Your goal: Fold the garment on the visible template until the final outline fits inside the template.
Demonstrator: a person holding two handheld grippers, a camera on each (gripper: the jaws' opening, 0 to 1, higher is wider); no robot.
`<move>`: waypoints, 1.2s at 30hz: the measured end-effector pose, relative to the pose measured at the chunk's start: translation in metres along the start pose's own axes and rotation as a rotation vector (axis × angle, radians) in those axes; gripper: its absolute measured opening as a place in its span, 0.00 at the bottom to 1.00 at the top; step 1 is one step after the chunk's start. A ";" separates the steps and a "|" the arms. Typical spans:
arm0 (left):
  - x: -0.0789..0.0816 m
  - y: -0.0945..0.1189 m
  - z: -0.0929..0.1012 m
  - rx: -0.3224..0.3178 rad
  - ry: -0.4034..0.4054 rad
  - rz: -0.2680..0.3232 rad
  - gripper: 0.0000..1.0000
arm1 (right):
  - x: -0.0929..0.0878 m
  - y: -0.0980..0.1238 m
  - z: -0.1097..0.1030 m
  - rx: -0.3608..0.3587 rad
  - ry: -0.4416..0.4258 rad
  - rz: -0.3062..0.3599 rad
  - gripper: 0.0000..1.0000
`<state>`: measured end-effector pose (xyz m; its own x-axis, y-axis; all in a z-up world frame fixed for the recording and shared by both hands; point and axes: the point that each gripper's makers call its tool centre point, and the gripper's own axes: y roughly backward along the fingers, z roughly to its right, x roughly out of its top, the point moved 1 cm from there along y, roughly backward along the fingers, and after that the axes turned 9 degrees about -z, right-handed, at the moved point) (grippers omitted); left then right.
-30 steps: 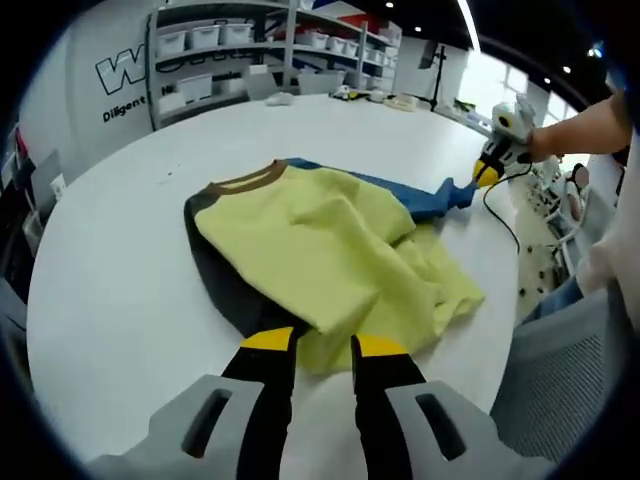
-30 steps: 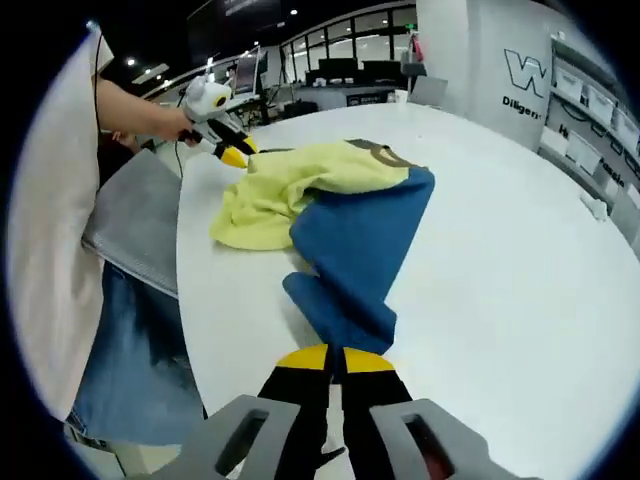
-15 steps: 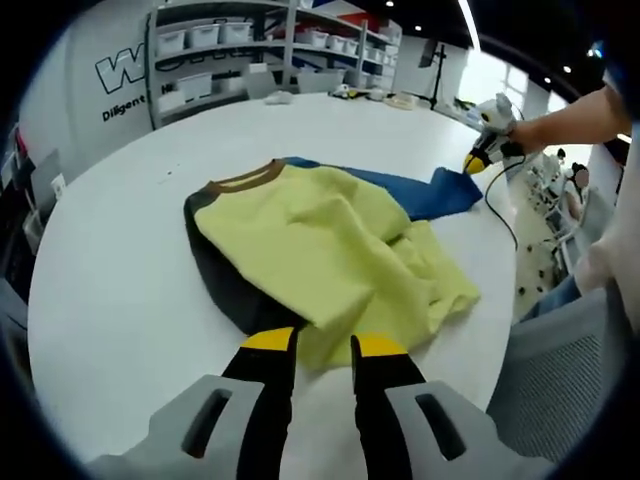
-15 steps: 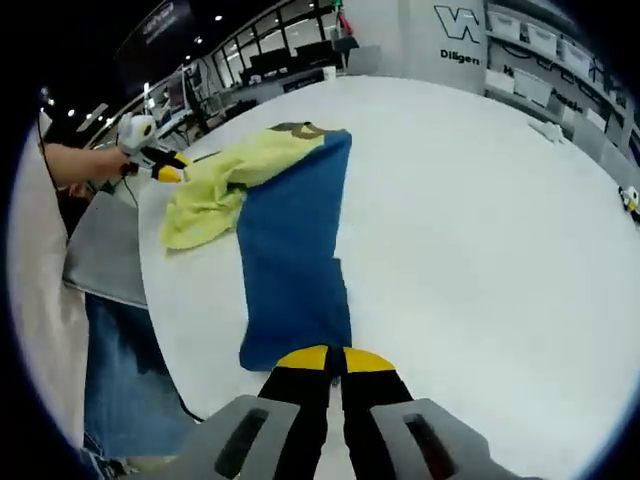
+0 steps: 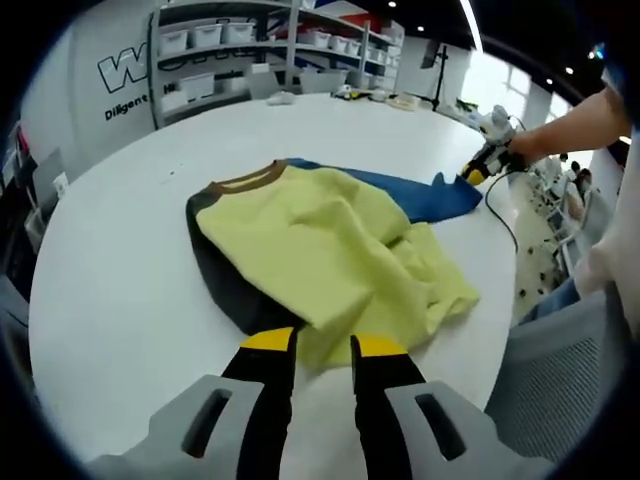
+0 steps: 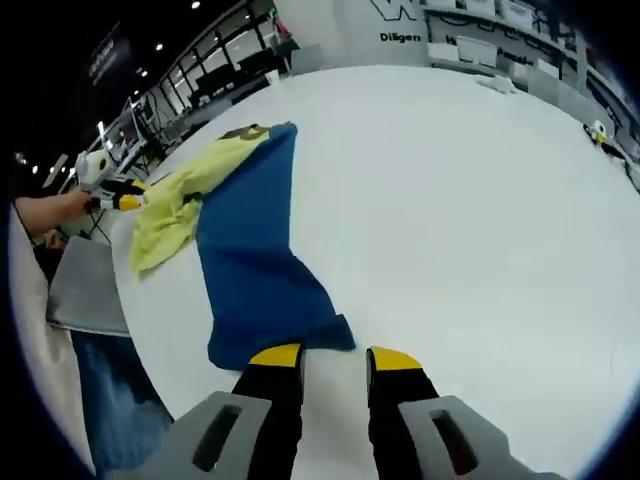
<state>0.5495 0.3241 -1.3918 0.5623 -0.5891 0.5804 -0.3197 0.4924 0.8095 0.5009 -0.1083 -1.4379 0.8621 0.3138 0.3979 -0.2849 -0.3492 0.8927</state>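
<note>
Behind white round table (image 5: 110, 260), storage shelves (image 5: 230, 50)

Rumpled yellow-and-blue garment (image 5: 330, 250), blue sleeve outstretched

Both claws gape — left claw (image 5: 318, 345) low and near, right claw (image 6: 335, 357) held far out.

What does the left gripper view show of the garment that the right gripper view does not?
Left gripper view: the garment's dark panel along its edge and the yellow body spread wide, wrinkled near the left hand-held gripper.

Right gripper view: the blue sleeve laid out long, its cuff end just ahead of the open right hand-held gripper.

Both: the brown collar, the white table, wall shelving.
</note>
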 end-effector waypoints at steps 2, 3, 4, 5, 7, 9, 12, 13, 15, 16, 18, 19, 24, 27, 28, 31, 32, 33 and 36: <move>0.000 0.001 0.001 0.002 0.000 -0.001 0.21 | 0.007 -0.004 -0.002 0.000 0.012 0.006 0.07; 0.000 0.002 0.001 0.003 0.000 -0.001 0.21 | 0.010 -0.005 -0.005 0.000 0.025 0.010 0.09; 0.000 0.003 0.000 0.006 0.002 0.000 0.21 | 0.015 -0.008 -0.009 0.010 0.024 0.016 0.10; -0.001 0.003 0.000 0.008 0.003 0.001 0.21 | 0.018 -0.008 -0.011 0.017 0.021 0.014 0.10; -0.001 0.005 -0.001 0.014 0.009 0.003 0.21 | 0.024 -0.013 -0.015 0.026 0.028 0.018 0.12; -0.001 0.006 -0.001 0.018 0.015 0.007 0.21 | 0.030 -0.016 -0.019 0.028 0.036 0.016 0.12; -0.001 0.007 -0.001 0.022 0.022 0.014 0.21 | 0.039 -0.019 -0.023 0.029 0.052 0.025 0.12; -0.001 0.007 -0.001 0.025 0.023 0.016 0.21 | 0.043 -0.018 -0.026 0.027 0.059 0.026 0.12; -0.001 0.008 0.000 0.026 0.027 0.022 0.21 | 0.050 -0.019 -0.030 0.037 0.056 0.044 0.14; -0.001 0.008 -0.001 0.027 0.030 0.026 0.21 | 0.053 -0.020 -0.032 0.041 0.056 0.042 0.15; -0.001 0.008 -0.001 0.028 0.036 0.034 0.21 | 0.058 -0.021 -0.036 0.051 0.063 0.043 0.17; -0.001 0.007 0.000 0.028 0.037 0.033 0.21 | 0.058 -0.021 -0.037 0.054 0.064 0.045 0.18; 0.000 0.006 0.003 0.023 0.034 0.035 0.21 | 0.057 -0.015 -0.035 0.044 0.051 0.054 0.24; 0.000 0.007 0.002 0.024 0.036 0.039 0.21 | 0.048 -0.010 -0.026 0.033 0.034 0.060 0.23; 0.001 0.007 0.003 0.025 0.036 0.039 0.21 | 0.043 -0.010 -0.024 0.030 0.022 0.050 0.22; 0.000 0.007 0.002 0.026 0.037 0.039 0.21 | 0.027 -0.007 -0.021 0.027 0.015 0.026 0.18; 0.000 0.007 0.003 0.026 0.037 0.038 0.21 | 0.024 -0.007 -0.020 0.026 0.014 0.023 0.17; 0.000 0.007 0.003 0.026 0.038 0.039 0.21 | 0.020 -0.008 -0.021 0.028 0.006 0.017 0.18; 0.001 0.006 0.005 0.023 0.036 0.039 0.21 | 0.015 -0.008 -0.019 -0.004 0.024 0.020 0.12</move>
<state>0.5445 0.3234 -1.3861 0.5762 -0.5457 0.6084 -0.3591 0.4996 0.7883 0.5080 -0.0843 -1.4349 0.8460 0.3277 0.4207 -0.3039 -0.3520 0.8853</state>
